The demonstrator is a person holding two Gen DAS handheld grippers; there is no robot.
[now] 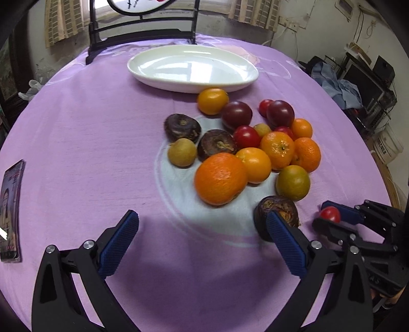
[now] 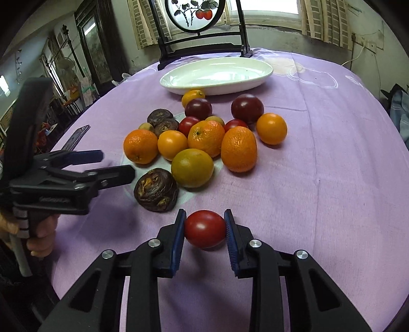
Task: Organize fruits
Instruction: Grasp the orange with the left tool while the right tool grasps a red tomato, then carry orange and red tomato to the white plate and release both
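A pile of fruit lies mid-table on the purple cloth: a big orange, tangerines, dark plums, red tomatoes and brown wrinkled fruits. An empty white oval plate stands behind the pile; it also shows in the right wrist view. My right gripper is shut on a red tomato just above the cloth, in front of the pile; the tomato also shows in the left wrist view. My left gripper is open and empty, left of the nearest brown fruit.
A dark wooden stand with a round painted panel stands at the table's far edge behind the plate. A flat booklet lies at the left edge. The table edge curves off on the right, with clutter and shelves beyond.
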